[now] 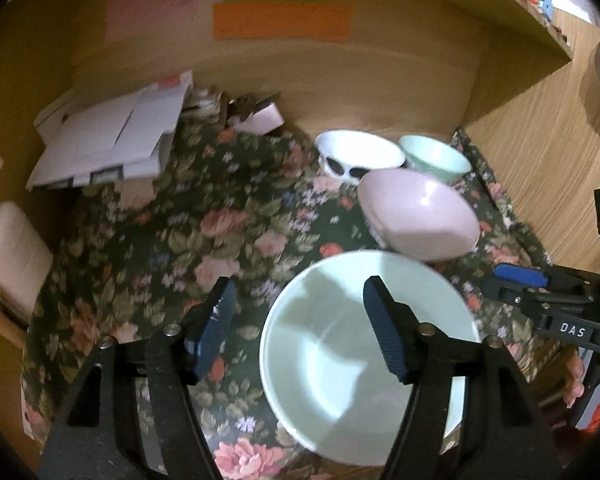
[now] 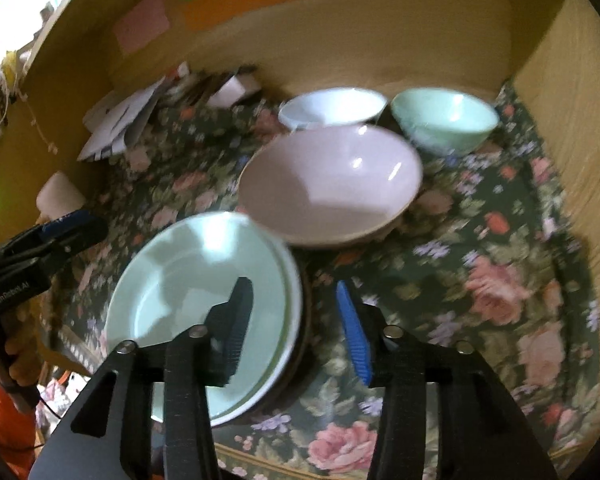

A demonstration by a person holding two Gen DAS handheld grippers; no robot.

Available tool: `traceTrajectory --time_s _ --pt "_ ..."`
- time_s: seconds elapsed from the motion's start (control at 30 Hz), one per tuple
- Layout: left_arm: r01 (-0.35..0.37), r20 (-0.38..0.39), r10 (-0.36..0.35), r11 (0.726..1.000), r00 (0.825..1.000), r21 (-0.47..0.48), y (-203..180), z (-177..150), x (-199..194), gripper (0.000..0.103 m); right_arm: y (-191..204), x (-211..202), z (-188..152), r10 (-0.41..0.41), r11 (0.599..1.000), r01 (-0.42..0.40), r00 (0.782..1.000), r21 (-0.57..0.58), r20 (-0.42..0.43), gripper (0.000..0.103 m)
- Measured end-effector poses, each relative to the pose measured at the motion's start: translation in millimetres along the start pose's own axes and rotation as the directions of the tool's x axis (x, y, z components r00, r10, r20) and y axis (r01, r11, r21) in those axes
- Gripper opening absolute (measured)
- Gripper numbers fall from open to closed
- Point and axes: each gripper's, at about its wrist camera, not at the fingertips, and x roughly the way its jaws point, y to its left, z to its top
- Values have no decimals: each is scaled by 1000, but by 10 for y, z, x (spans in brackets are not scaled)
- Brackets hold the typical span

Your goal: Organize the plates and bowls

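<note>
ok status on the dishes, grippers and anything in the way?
Left gripper open, empty. Right gripper open astride plate stack rim. Pink bowl overlaps the stack's far edge.

floral cloth point(image 1: 236, 216) carries plates point(image 2: 204, 292), three bowls point(image 2: 332, 184), papers point(image 1: 112, 136).

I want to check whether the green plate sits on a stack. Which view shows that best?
The right wrist view: the green plate shows a second rim with a green stripe beneath its right edge. The left wrist view looks down into the plate, hiding anything under it.
</note>
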Motion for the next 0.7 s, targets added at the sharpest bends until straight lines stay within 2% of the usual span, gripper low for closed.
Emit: traceTrajectory --time_s 0.1,0.2,0.3,0.5,0.7 --pt "13 2 -13 1000 1000 11 -59 158 46 76 -43 -132 115 -30 1000 30 999 -4 45 56" --pt "16 1 -17 999 1000 38 -144 275 112 78 -93 -218 242 -48 999 48 995 -4 87 71" --pt "22 5 -22 999 1000 48 -205 401 199 88 -121 -222 333 -69 997 70 991 -11 111 72" --pt "37 -15 -36 997 999 66 -326 586 484 89 -249 -51 502 -89 996 90 990 -9 112 73" --pt "64 -88 -58 995 994 78 -427 655 899 89 -440 252 591 -90 996 88 993 32 74 73"
